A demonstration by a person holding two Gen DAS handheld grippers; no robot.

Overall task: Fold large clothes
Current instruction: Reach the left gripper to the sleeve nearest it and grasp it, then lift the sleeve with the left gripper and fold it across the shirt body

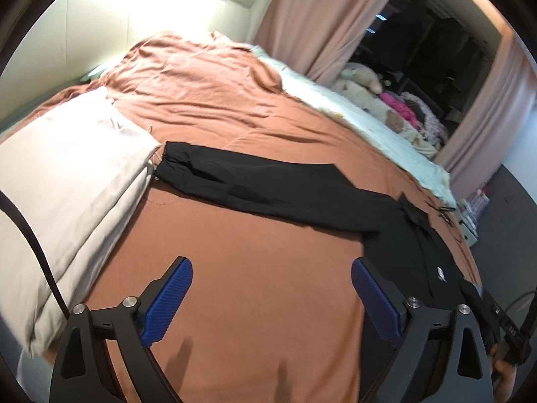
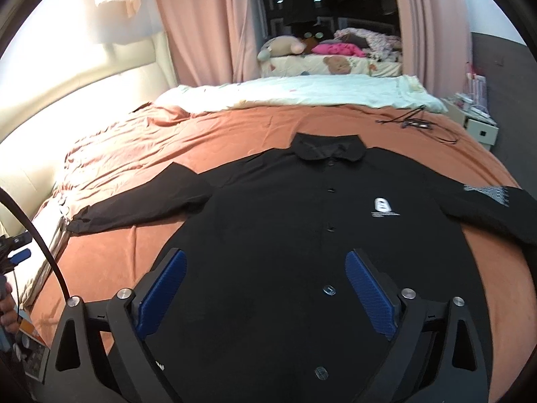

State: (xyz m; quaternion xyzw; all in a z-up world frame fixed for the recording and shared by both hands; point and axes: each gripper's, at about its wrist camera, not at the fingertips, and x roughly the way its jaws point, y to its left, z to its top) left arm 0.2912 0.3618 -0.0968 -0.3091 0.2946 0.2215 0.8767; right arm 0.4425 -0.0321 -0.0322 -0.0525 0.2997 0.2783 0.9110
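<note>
A black long-sleeved button shirt (image 2: 275, 221) lies flat, front up, on the orange-brown bed cover (image 2: 141, 154), collar away from me and both sleeves spread out. My right gripper (image 2: 265, 265) is open and empty, hovering over the shirt's lower front. In the left wrist view the shirt's left sleeve (image 1: 255, 184) stretches across the cover toward a pillow. My left gripper (image 1: 272, 275) is open and empty above bare cover (image 1: 235, 285), just short of the sleeve and left of the shirt body (image 1: 419, 262).
A beige pillow (image 1: 67, 181) lies at the left beside the sleeve cuff. A pale green blanket (image 2: 302, 92) and black cables (image 2: 416, 122) lie at the far side. Stuffed toys (image 2: 285, 47), pink curtains (image 2: 201, 20) and a nightstand (image 2: 480, 127) stand beyond.
</note>
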